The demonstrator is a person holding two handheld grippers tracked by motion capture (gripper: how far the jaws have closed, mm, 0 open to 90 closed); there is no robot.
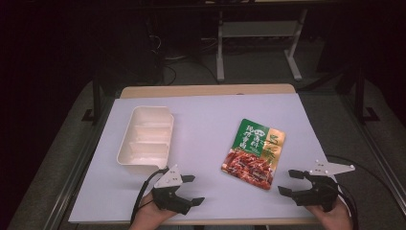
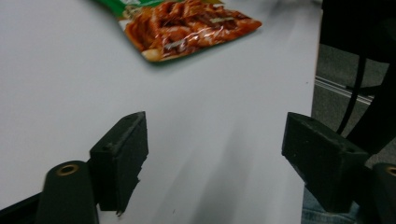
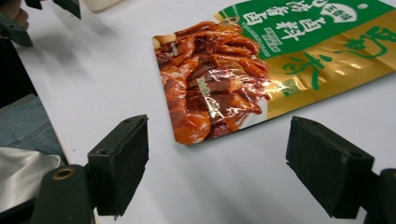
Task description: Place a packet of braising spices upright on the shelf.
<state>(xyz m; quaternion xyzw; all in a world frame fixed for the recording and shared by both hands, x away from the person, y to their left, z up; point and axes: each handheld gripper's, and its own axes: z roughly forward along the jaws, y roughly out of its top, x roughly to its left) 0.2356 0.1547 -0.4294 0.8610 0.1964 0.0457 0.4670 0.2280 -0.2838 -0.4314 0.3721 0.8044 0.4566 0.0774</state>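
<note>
A flat food pouch (image 1: 253, 152), green and gold on top with a picture of red-brown food below, lies on the white table cover right of centre. A cream plastic tray (image 1: 145, 138) with compartments stands to its left, nothing in it. My left gripper (image 1: 191, 189) is open near the front edge, just below the tray, jaws pointing right toward the pouch (image 2: 187, 25). My right gripper (image 1: 290, 182) is open at the front right, its jaws pointing left, close to the pouch's lower corner (image 3: 224, 93). Nothing sits between either pair of jaws.
The white cover (image 1: 206, 120) spans most of a wooden table (image 1: 206, 89). The table's front edge runs right under both hands. Metal frame legs and cables stand on the dark floor beyond the far edge. The other gripper (image 3: 28, 14) appears at the top left of the right gripper view.
</note>
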